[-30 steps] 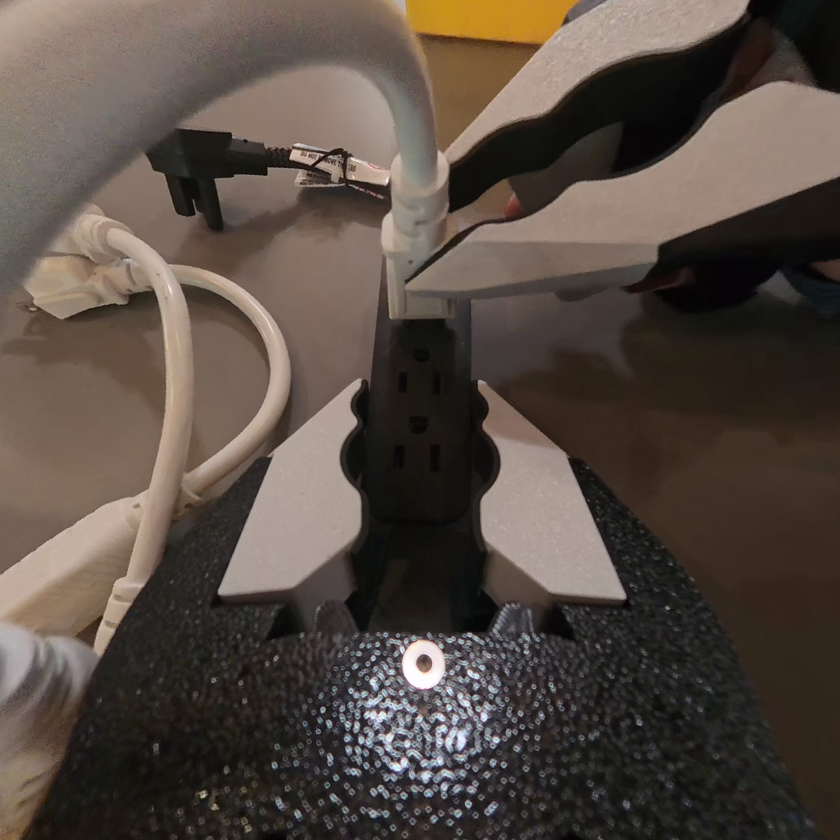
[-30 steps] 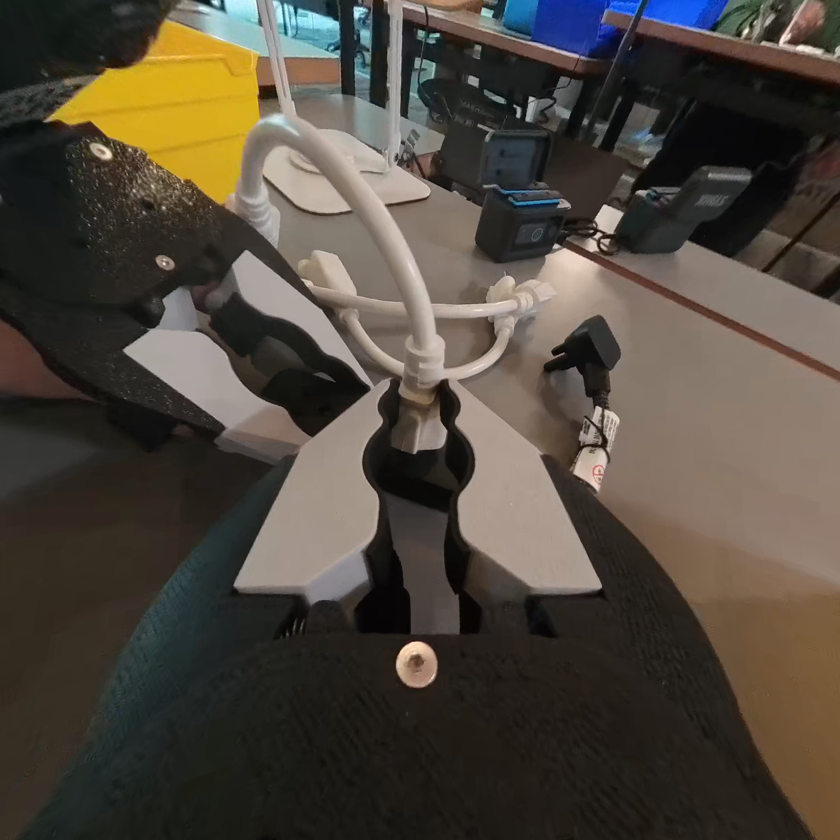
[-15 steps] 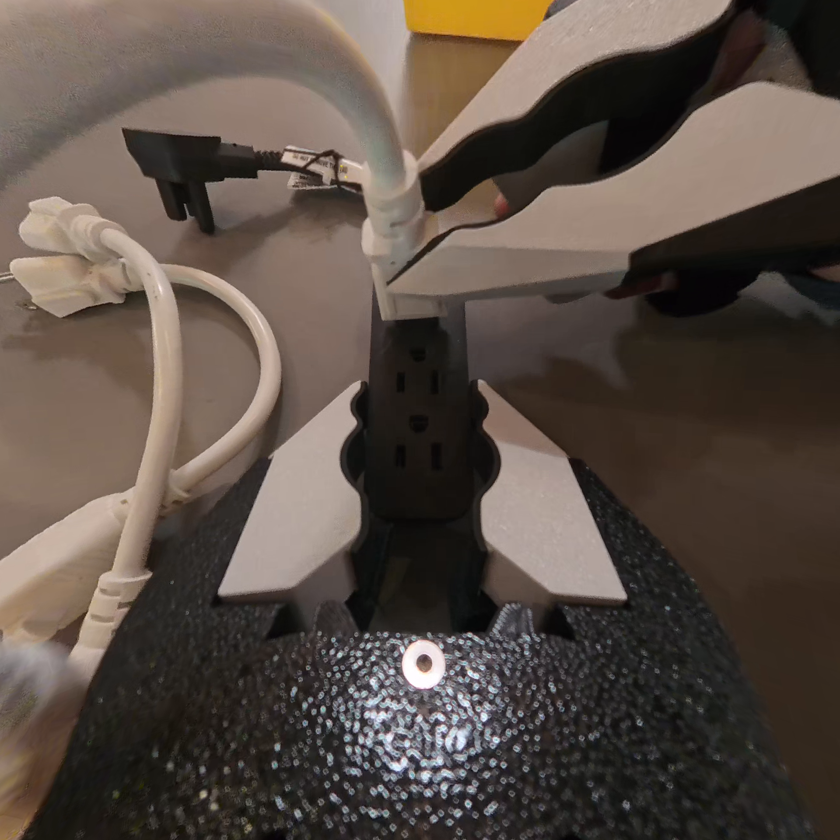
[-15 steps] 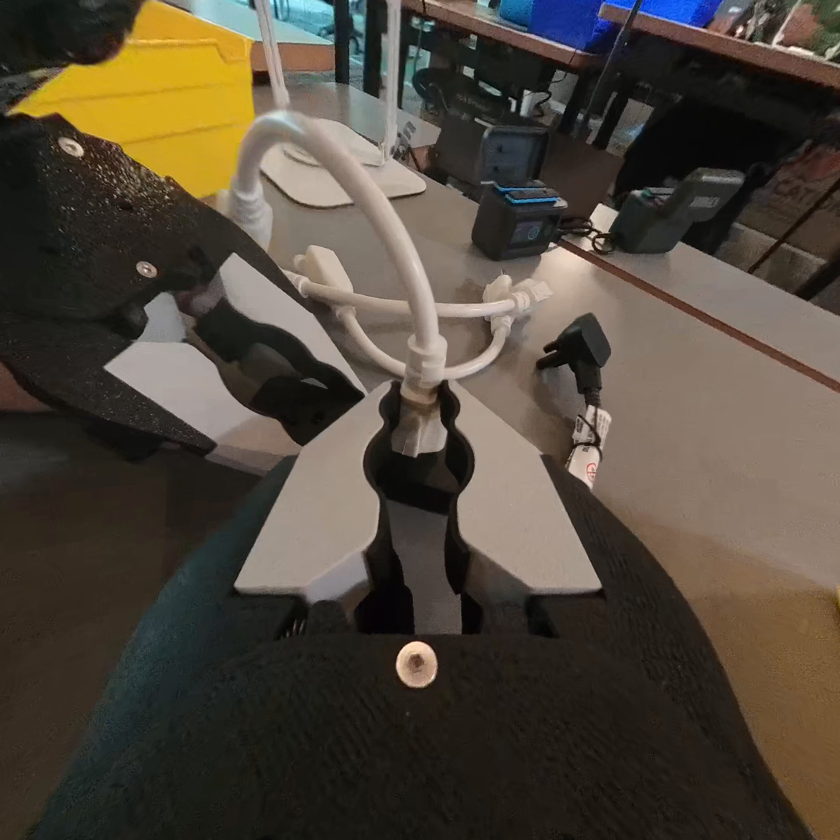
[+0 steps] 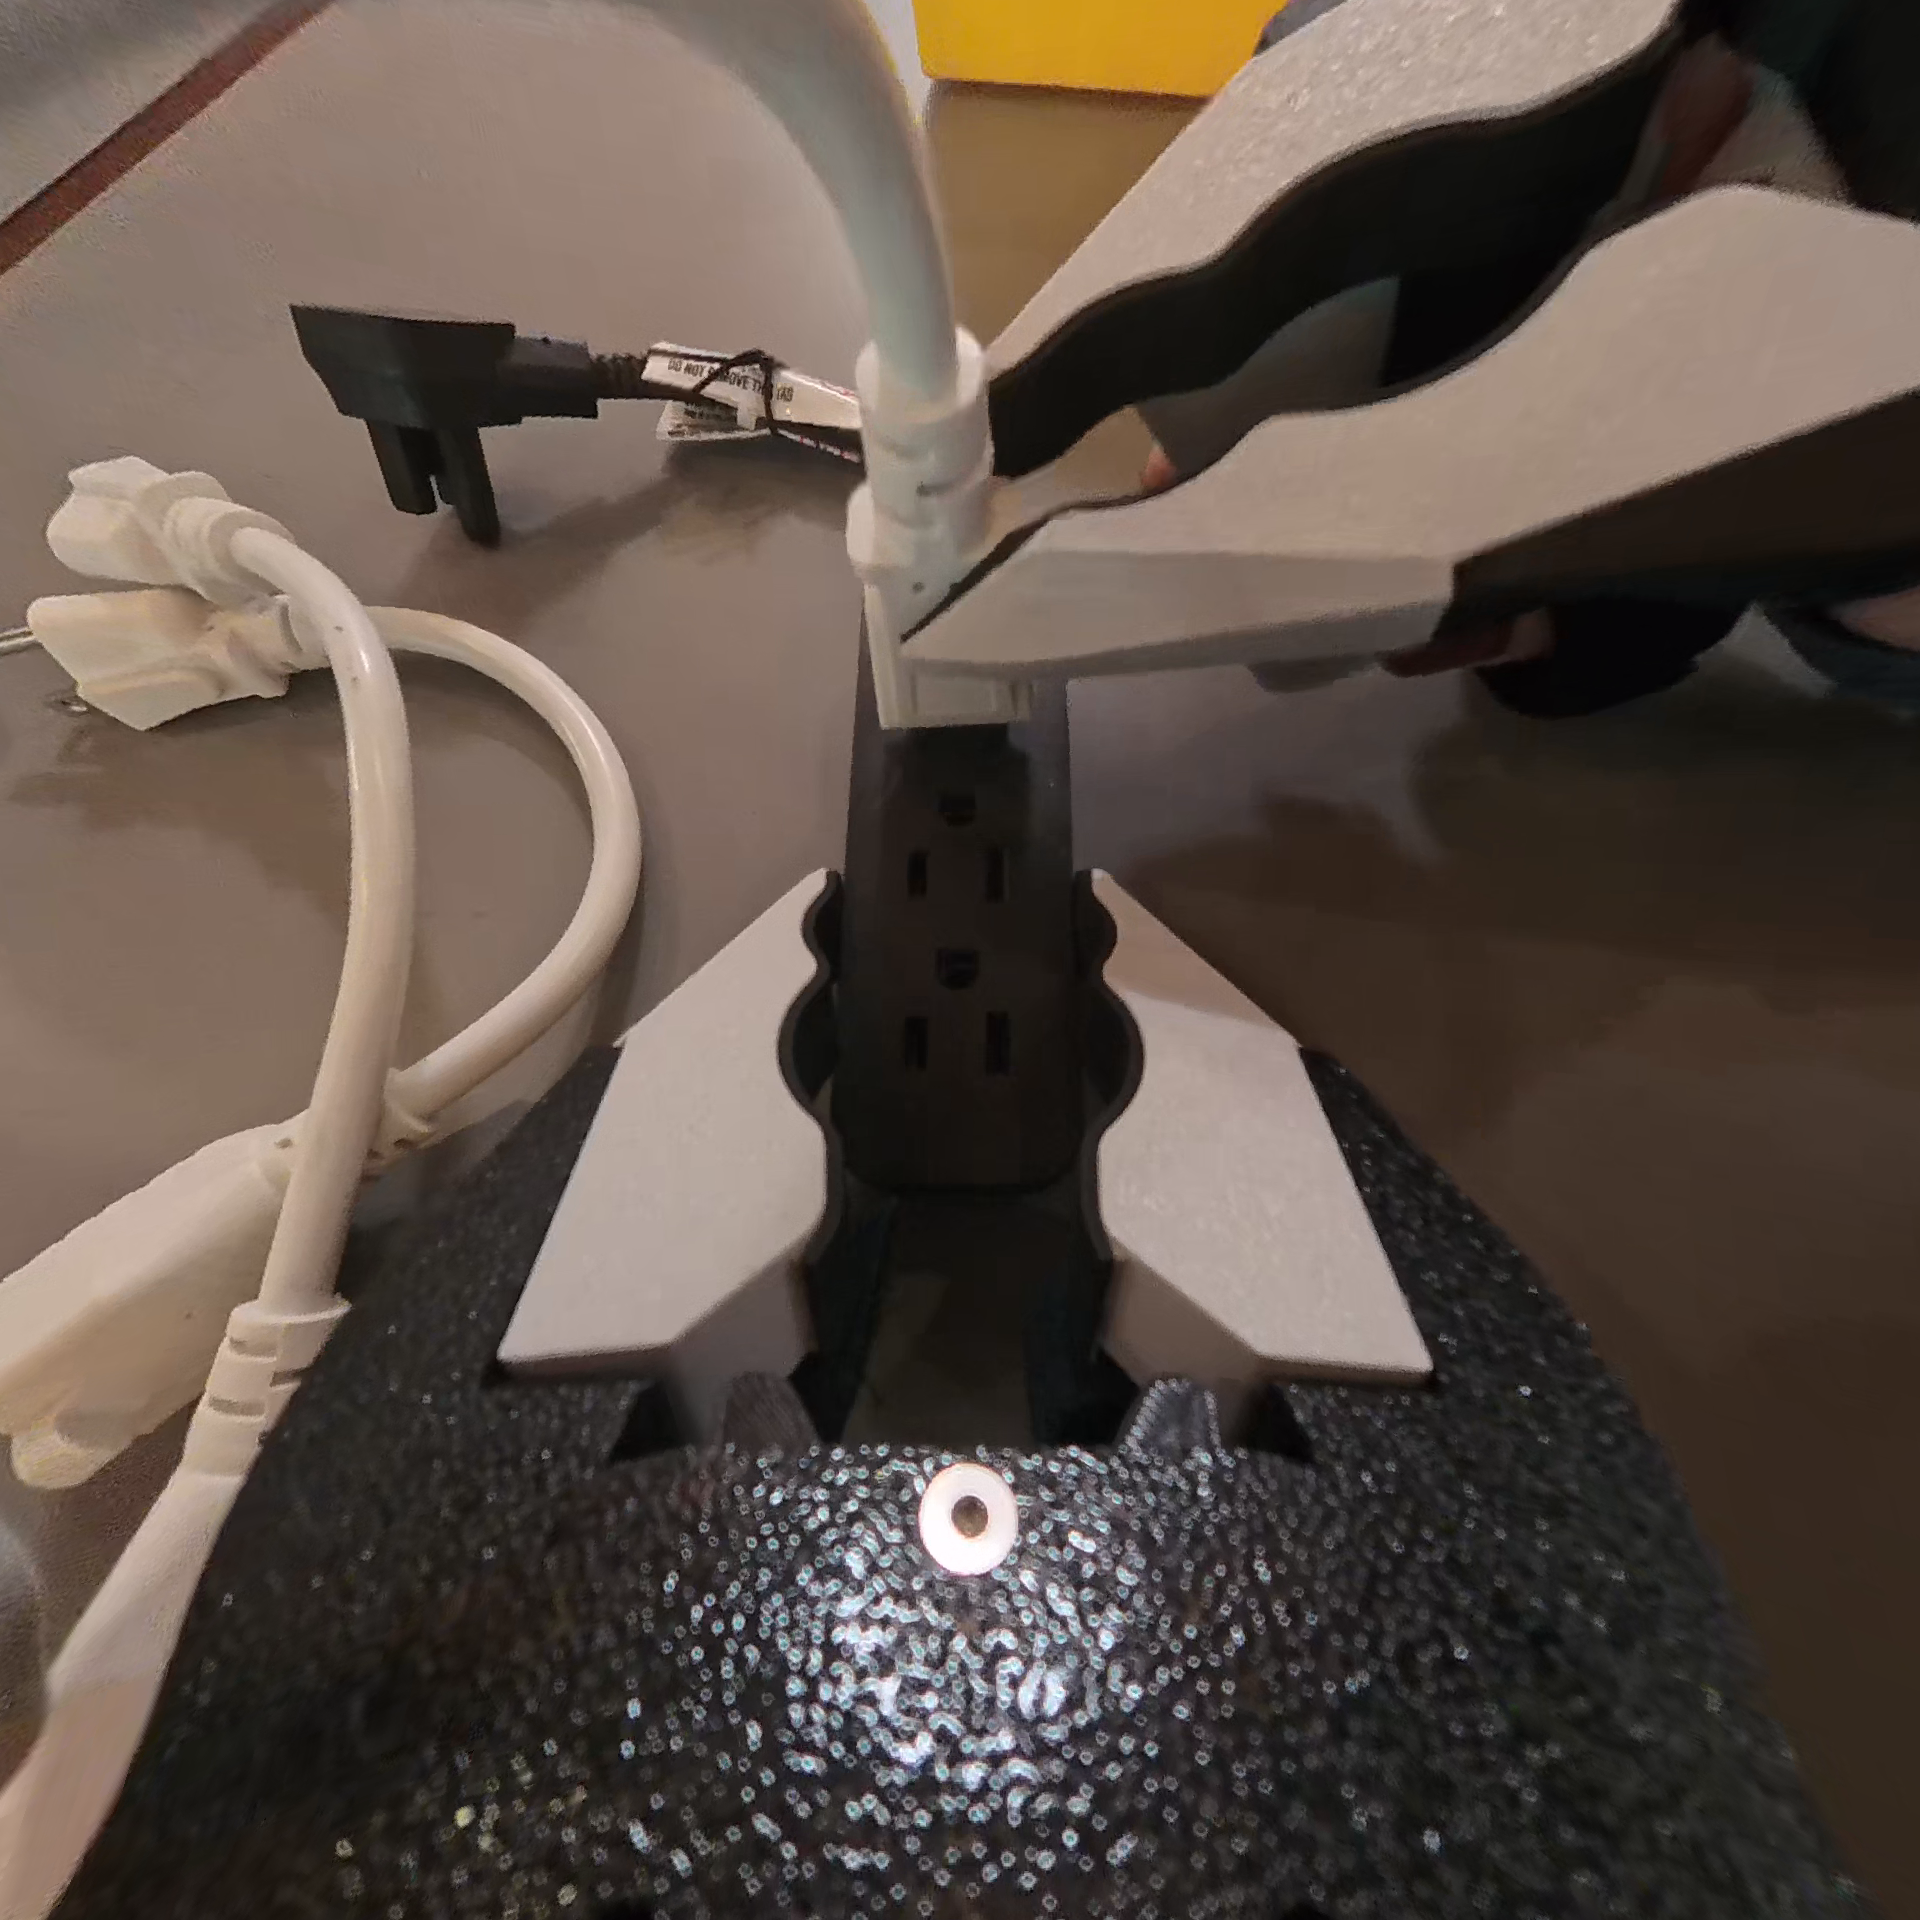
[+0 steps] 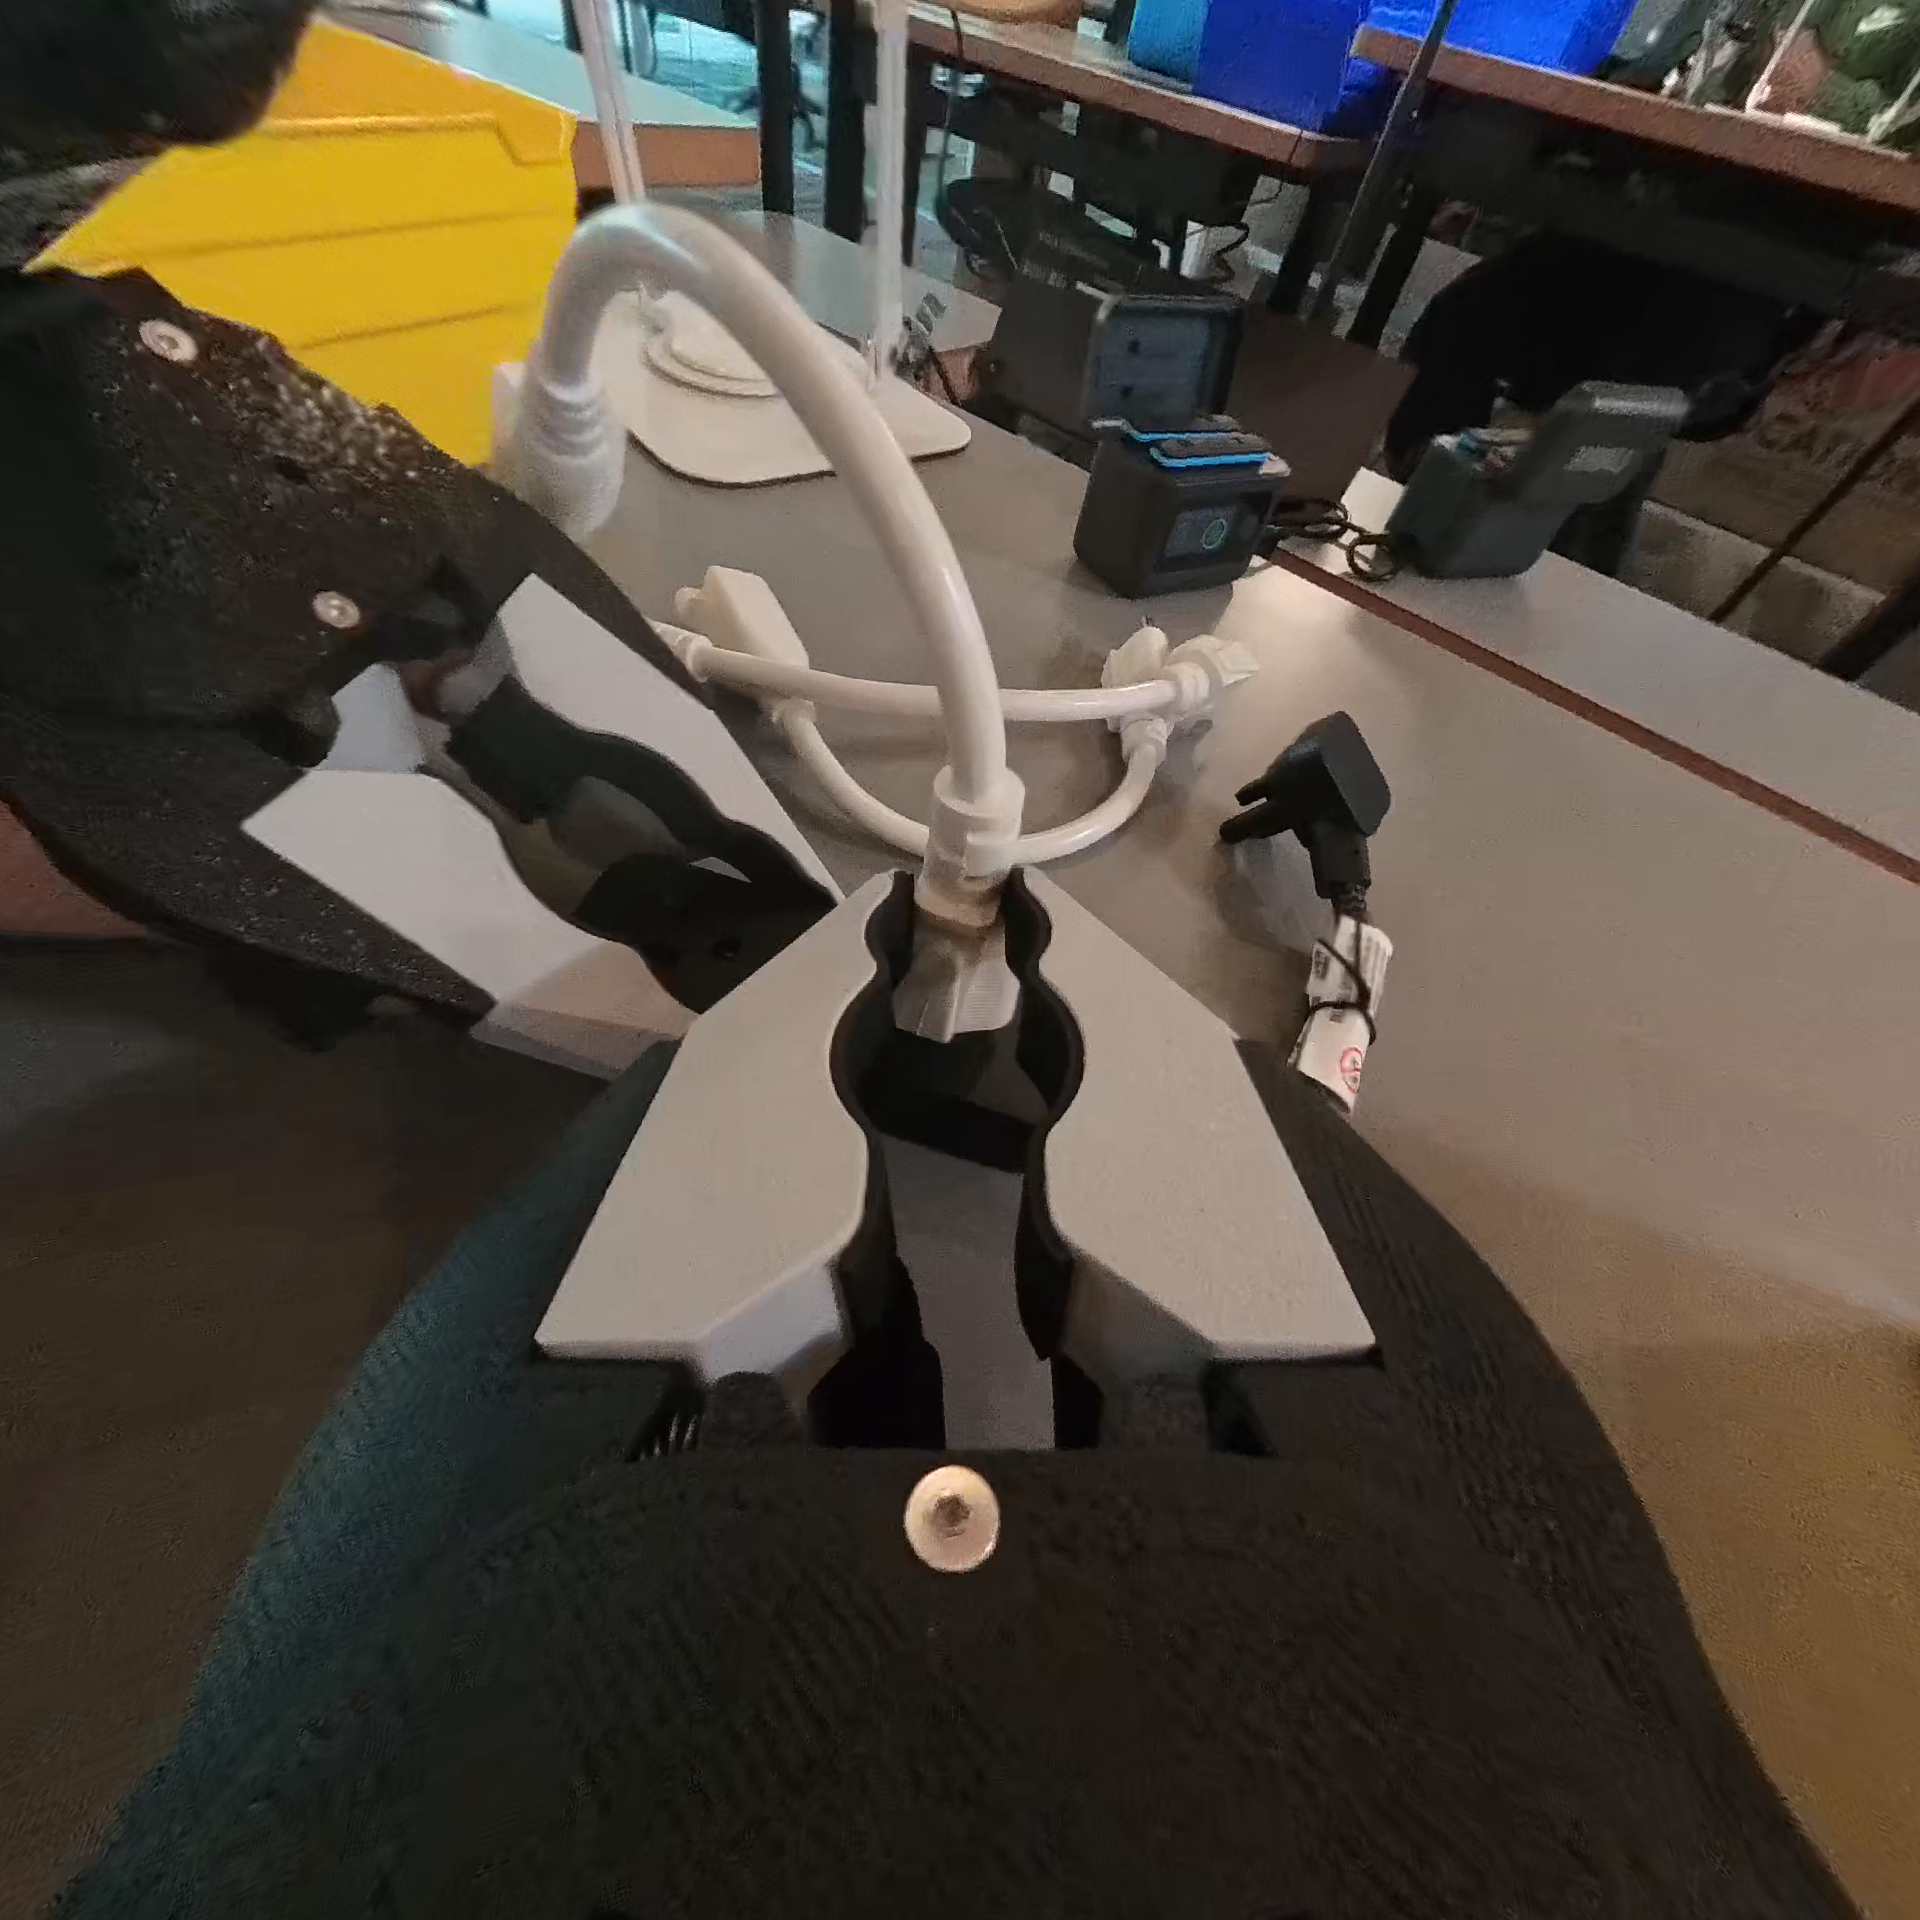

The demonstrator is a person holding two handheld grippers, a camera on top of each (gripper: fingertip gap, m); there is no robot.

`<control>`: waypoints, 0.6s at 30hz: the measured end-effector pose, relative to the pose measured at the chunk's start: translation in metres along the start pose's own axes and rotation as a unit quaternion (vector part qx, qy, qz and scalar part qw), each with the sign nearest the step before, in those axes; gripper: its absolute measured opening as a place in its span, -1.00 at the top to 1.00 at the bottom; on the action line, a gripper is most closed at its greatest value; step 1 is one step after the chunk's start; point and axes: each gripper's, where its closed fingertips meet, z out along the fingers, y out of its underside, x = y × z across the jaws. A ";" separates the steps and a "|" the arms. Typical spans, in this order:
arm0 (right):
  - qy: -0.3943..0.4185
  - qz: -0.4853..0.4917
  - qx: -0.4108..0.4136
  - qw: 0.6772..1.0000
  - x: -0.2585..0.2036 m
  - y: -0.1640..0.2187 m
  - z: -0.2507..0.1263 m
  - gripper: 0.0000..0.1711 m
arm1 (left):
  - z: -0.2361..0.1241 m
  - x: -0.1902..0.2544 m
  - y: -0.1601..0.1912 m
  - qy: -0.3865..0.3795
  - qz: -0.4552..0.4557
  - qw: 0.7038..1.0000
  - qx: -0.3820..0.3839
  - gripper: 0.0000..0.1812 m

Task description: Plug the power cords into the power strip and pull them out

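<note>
Grey table (image 5: 312, 208), left gripper (image 5: 956, 1049) clamping power strip (image 5: 951, 997), right gripper (image 6: 951, 935) clamping white plug (image 6: 956, 987)

The power strip (image 5: 951, 997) lies on the table (image 5: 1455, 1039), running straight away between the left gripper's (image 5: 956, 997) fingers. At its far end a plug (image 5: 920, 582) stands on it, held between the fingers of the right gripper (image 5: 935, 623), which reaches in from the right. Left of the strip lie looped cords (image 5: 416, 831); behind them, farther left, another plug (image 5: 416, 405) rests on the table. A bin (image 6: 343, 239) sits at the table's far edge, with chargers (image 6: 1174, 509) to its right
</note>
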 end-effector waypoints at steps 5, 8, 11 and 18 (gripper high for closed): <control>-0.007 -0.011 0.001 1.000 0.001 0.000 0.000 0.80 | 0.000 0.000 0.000 0.000 -0.004 1.000 0.000 0.52; 0.004 -0.019 0.001 1.000 0.000 0.000 0.000 0.80 | 0.000 0.000 0.001 0.000 -0.003 1.000 -0.002 0.53; 0.027 -0.077 0.005 0.997 -0.004 -0.001 0.000 0.80 | 0.000 0.000 0.001 0.000 0.000 1.000 -0.002 0.53; -0.003 0.006 0.015 1.000 0.007 -0.002 -0.004 0.44 | 0.000 0.001 0.000 0.006 -0.001 1.000 0.000 0.53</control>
